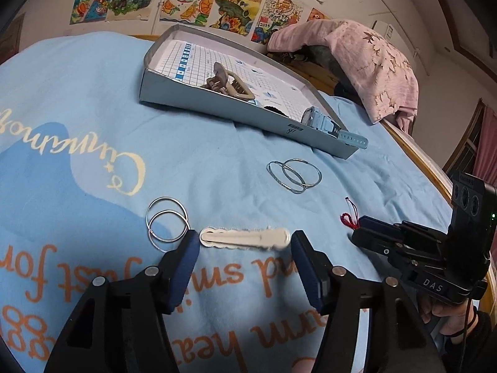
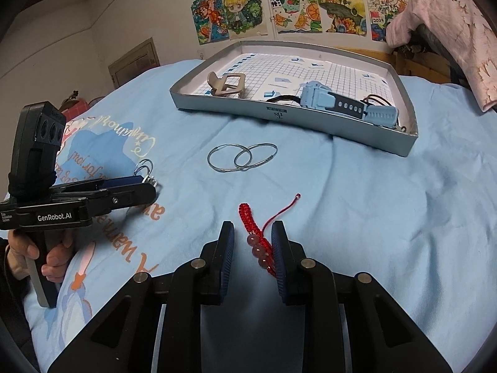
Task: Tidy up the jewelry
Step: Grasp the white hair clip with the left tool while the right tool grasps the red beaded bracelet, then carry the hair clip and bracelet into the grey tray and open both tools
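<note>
Clip (image 1: 245,238) lies crosswise between my spread left gripper (image 1: 245,245) fingers, its ends pointing at each pad; right gripper (image 2: 252,242), also unclenched, straddles the red bracelet (image 2: 259,242).

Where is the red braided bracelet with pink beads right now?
In the right wrist view, the red braided bracelet lies on the blue blanket between the open right gripper fingers, near the paired silver hoops.
</note>
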